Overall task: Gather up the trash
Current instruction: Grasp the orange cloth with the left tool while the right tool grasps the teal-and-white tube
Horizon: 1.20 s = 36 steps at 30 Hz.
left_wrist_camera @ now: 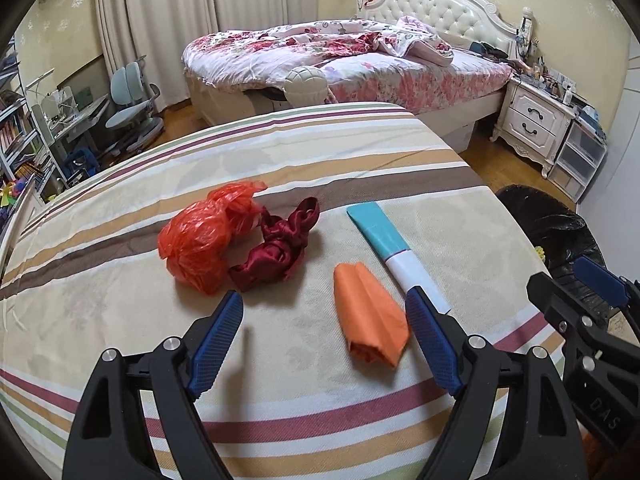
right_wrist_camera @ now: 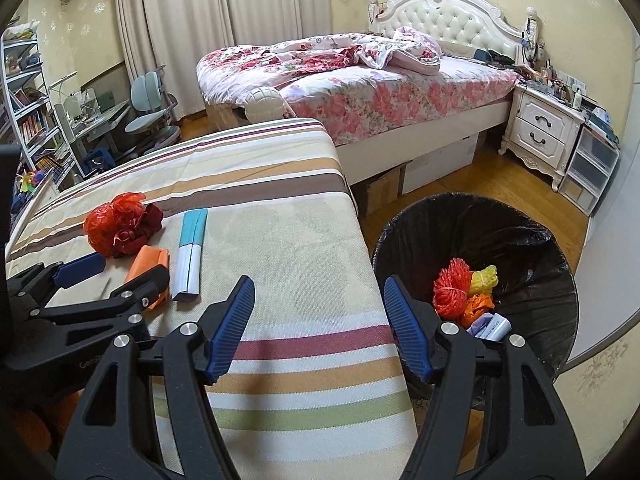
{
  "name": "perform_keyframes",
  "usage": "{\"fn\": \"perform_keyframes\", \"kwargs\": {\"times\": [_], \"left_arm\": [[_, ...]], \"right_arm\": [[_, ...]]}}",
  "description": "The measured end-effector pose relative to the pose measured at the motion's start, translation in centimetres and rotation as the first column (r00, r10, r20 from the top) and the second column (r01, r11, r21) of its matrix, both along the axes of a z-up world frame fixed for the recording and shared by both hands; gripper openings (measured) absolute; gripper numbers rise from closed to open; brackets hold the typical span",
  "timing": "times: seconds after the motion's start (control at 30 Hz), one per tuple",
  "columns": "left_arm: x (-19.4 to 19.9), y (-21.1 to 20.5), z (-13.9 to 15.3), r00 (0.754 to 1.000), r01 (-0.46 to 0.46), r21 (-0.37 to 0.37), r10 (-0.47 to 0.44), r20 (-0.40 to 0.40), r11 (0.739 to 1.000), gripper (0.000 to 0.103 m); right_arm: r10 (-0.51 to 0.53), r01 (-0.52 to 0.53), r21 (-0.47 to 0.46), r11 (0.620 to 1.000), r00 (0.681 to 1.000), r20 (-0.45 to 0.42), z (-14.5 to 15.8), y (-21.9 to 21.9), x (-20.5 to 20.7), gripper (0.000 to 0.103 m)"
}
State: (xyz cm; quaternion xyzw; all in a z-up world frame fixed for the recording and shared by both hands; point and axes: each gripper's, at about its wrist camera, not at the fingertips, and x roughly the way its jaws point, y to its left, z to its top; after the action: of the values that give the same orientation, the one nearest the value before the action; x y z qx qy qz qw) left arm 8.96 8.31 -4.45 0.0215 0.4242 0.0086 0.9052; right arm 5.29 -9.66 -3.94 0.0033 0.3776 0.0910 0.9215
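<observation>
The left hand-held gripper (left_wrist_camera: pixel 324 304) is held with its jaws spread wide and nothing gripped; the folded orange piece (left_wrist_camera: pixel 370 316) lies between the blue fingers, just beside the right one, with no pressing seen. Beyond it, the teal-and-white folded packet (left_wrist_camera: pixel 394 250) is laid at a slant, and further left the red plastic bag (left_wrist_camera: pixel 206 236) is bunched against a dark red satin cloth (left_wrist_camera: pixel 280 246). All four are carried by the striped worktop (left_wrist_camera: pixel 280 392), whose near half is bare and whose right edge is met close to the packet.

The right hand-held gripper (right_wrist_camera: pixel 320 300) is also held open and empty, straddling the worktop's right edge: one finger is seen over the striped cloth, the other over the black-lined bin (right_wrist_camera: pixel 532 264). The bin stands on the wooden floor (right_wrist_camera: pixel 516 188) right against that edge, and red netting (right_wrist_camera: pixel 450 290), a yellow scrap and crumpled paper are seen inside. Open floor is left between the bin and the bed (right_wrist_camera: pixel 360 92).
</observation>
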Motion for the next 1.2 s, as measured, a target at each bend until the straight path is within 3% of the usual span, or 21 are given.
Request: {"fn": "perform_keyframes", "kwargs": {"times": [0.4, 0.47, 0.63, 0.7, 0.77, 0.87, 1.2], "left_arm": [[-0.6, 1.2, -0.6, 0.999, -0.028, 0.008, 0.029, -0.043, 1.0, 0.081], [-0.9, 1.5, -0.5, 0.999, -0.03, -0.004, 0.03, -0.036, 1.0, 0.072], [-0.2, 0.8, -0.5, 0.999, 0.004, 0.005, -0.004, -0.035, 1.0, 0.071], [0.0, 0.2, -0.5, 0.999, 0.026, 0.013, -0.026, -0.026, 1.0, 0.062], [0.1, -0.1, -0.5, 0.998, 0.062, 0.005, -0.062, -0.018, 0.998, 0.045], [-0.3, -0.3, -0.5, 0.996, 0.088, 0.011, -0.088, -0.007, 0.996, 0.035], [-3.3, 2.5, -0.4, 0.998, 0.056, 0.01, -0.056, 0.0, 0.998, 0.034]], "right_arm": [[0.004, -0.004, 0.002, 1.0, 1.0, -0.001, -0.1, -0.1, -0.2, 0.066], [0.007, -0.007, -0.001, 1.0, 1.0, -0.003, -0.2, 0.0, -0.2, 0.066], [0.005, -0.005, -0.003, 1.0, 1.0, -0.008, -0.4, 0.1, -0.2, 0.066], [0.001, -0.001, -0.004, 1.0, 1.0, -0.009, -0.4, 0.0, -0.2, 0.067], [0.001, -0.001, -0.007, 1.0, 1.0, -0.009, -0.4, 0.1, -0.2, 0.067], [0.008, -0.008, -0.013, 1.0, 1.0, -0.01, -0.4, 0.3, -0.3, 0.067], [0.07, -0.07, -0.028, 0.997, 0.997, -0.021, -0.4, 2.4, -0.4, 0.067]]}}
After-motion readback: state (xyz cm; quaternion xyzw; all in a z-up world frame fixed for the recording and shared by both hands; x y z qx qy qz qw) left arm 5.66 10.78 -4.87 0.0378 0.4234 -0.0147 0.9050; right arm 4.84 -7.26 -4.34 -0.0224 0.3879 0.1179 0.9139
